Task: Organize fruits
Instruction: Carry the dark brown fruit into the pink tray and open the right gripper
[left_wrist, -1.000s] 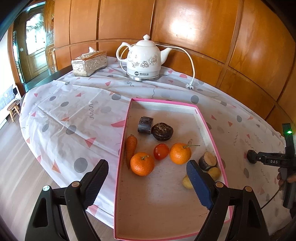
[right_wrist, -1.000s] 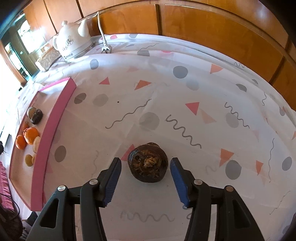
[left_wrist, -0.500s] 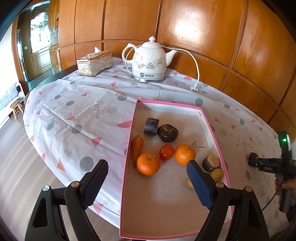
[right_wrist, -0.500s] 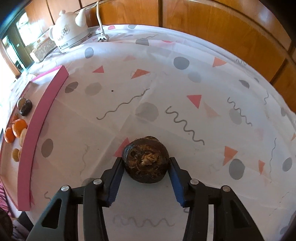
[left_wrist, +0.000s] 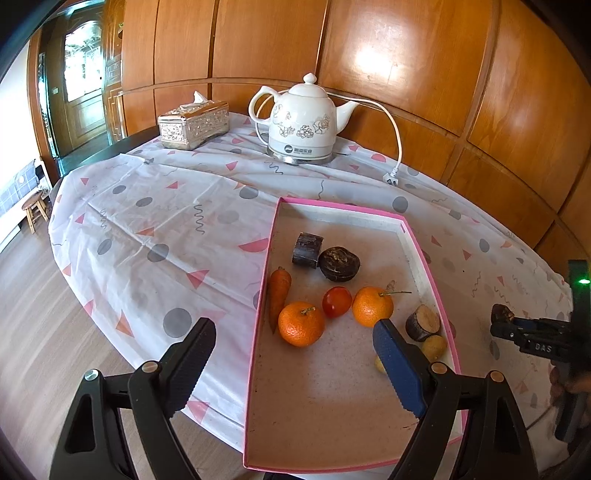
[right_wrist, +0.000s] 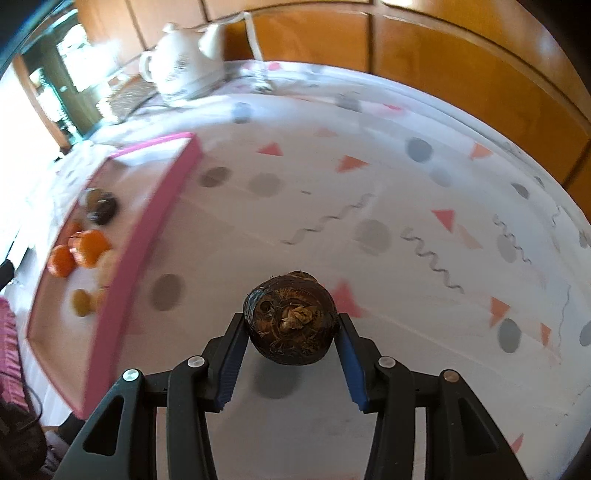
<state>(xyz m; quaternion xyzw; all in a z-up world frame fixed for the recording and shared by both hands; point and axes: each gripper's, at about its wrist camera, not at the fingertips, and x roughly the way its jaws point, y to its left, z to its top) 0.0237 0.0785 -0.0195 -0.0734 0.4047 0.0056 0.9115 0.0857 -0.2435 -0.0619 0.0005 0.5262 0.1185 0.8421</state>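
Note:
A dark brown round fruit (right_wrist: 291, 319) hangs just above the tablecloth, its shadow under it, with my right gripper (right_wrist: 290, 325) shut on it, both blue pads pressing its sides. The pink tray (right_wrist: 147, 229) lies to its left. In the left wrist view my left gripper (left_wrist: 293, 328) stands open over the near part of the pink tray (left_wrist: 264, 314), nothing between its fingers. Inside lie two oranges (left_wrist: 301, 323), a tomato (left_wrist: 337, 301), a carrot (left_wrist: 277, 291), another dark round fruit (left_wrist: 339, 264) and several small pieces. My right gripper (left_wrist: 502, 321) shows at the far right.
A white kettle (left_wrist: 301, 122) with its cord and plug (left_wrist: 389, 179) stands at the back of the table, a silver tissue box (left_wrist: 192, 123) to its left. The patterned cloth (left_wrist: 166, 221) drops off to wooden floor on the left. Wood panelling runs behind.
My right gripper closed on the dark fruit, lifted it off the cloth and carried it leftward toward the pink tray. My left gripper stayed open and nearly still.

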